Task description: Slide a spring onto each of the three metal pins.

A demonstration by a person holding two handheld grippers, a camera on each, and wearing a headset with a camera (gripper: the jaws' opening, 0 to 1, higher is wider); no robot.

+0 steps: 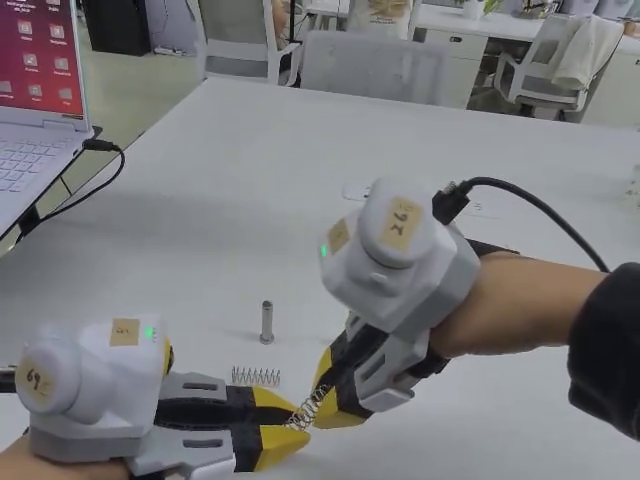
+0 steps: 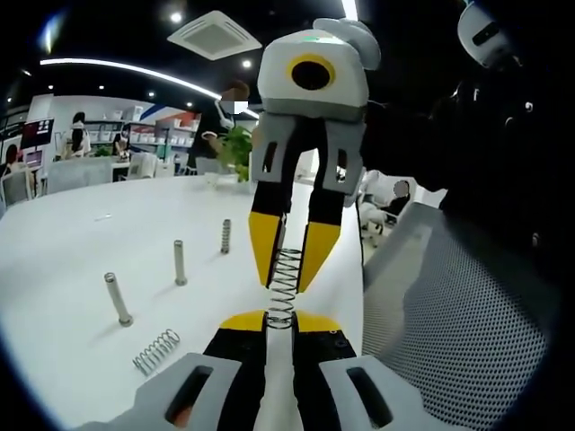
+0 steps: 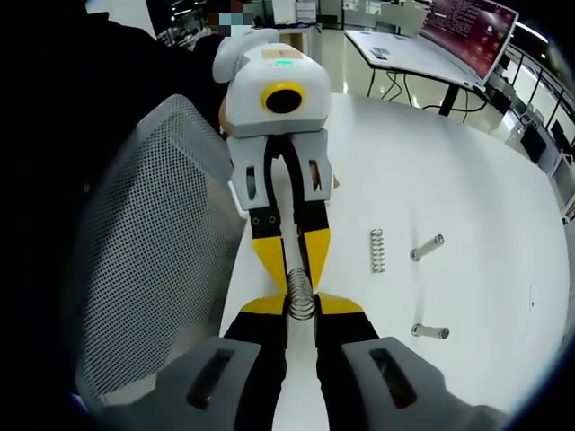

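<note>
Count so far: three pins [image 2: 180, 262] standing upright on the table [image 2: 63, 242], plus two springs. The loose spring [image 2: 156, 350] lies flat just beside the nearest pin. The held spring [image 2: 284, 287] sits between both tools. The left gripper [image 2: 280, 321] is clamped on one end and the right gripper [image 2: 287, 268] on the other, tips facing. Its long axis runs straight tip to tip.

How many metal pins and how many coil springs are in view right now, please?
Upright silver metal pins: 3
Silver coil springs: 2, a loose spring on the white table and a held spring between the left gripper and right gripper; whether the farthest pin carries another is unclear
Total: 5
</note>
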